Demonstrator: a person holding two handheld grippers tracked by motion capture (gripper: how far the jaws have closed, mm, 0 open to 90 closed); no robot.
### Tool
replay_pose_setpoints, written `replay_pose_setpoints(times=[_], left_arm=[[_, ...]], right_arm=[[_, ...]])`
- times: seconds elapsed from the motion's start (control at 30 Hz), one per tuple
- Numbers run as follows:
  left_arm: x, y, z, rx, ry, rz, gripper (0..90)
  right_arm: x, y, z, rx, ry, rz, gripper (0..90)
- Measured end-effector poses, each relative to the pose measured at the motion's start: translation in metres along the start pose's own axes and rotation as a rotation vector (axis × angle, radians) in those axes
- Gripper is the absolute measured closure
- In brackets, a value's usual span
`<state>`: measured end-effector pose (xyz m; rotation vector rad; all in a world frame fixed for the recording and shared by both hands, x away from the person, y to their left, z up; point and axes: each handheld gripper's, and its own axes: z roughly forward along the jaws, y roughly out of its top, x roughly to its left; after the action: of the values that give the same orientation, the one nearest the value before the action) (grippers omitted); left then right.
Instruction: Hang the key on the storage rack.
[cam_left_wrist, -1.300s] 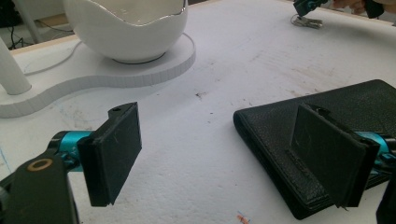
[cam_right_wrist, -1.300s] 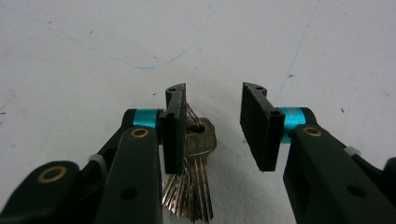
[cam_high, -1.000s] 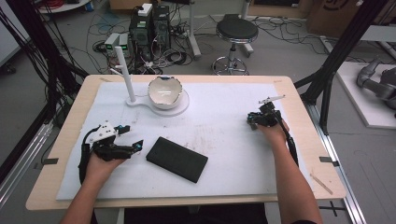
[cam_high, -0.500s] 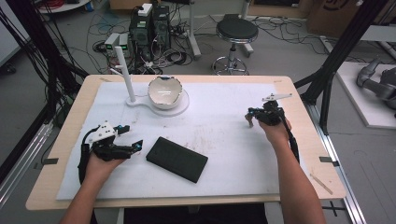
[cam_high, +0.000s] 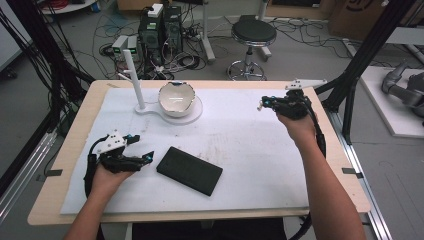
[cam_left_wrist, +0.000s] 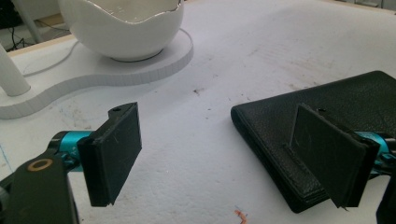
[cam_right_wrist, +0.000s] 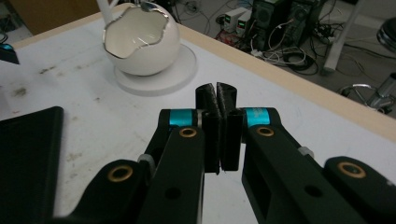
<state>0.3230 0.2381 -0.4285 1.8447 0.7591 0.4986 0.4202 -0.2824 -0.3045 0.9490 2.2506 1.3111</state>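
Note:
A flat black leather case (cam_high: 189, 170) lies on the white mat at front centre. My left gripper (cam_high: 145, 159) rests just left of it, open, jaws wide apart; in the left gripper view the case (cam_left_wrist: 322, 126) lies behind the right-hand jaw, and nothing is held. My right gripper (cam_high: 263, 104) is held above the mat's far right, shut with its jaws pressed together and nothing between them (cam_right_wrist: 216, 95). A white egg-shaped bowl (cam_high: 176, 99) with a jagged rim sits on a round white base at the back.
A white upright post (cam_high: 135, 80) stands on the same white base, left of the bowl. The white mat (cam_high: 240, 145) covers most of the wooden table. Cables, computers and a stool are on the floor beyond the table's far edge.
My right gripper has lifted and shifted slightly towards the far edge of the table. The left gripper and the case have stayed put.

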Motion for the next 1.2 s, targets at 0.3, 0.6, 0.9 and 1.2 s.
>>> replay_pose_setpoints(times=[0.3, 0.6, 0.9, 1.2], left_arm=[[-0.001, 0.001, -0.001, 0.004, 0.001, 0.007, 16.6], [-0.003, 0.0, -0.007, 0.004, 0.008, 0.016, 16.5], [-0.001, -0.001, -0.013, -0.013, 0.022, 0.004, 16.5], [0.0, -0.003, -0.021, -0.016, 0.029, 0.015, 16.5]], right_arm=[[0.024, 0.045, 0.007, -0.021, 0.034, -0.065, 90.0], [0.054, 0.097, 0.027, -0.022, 0.095, -0.135, 90.0], [0.1, 0.147, 0.066, -0.028, 0.172, -0.219, 90.0], [0.137, 0.177, 0.102, -0.022, 0.26, -0.274, 90.0]])
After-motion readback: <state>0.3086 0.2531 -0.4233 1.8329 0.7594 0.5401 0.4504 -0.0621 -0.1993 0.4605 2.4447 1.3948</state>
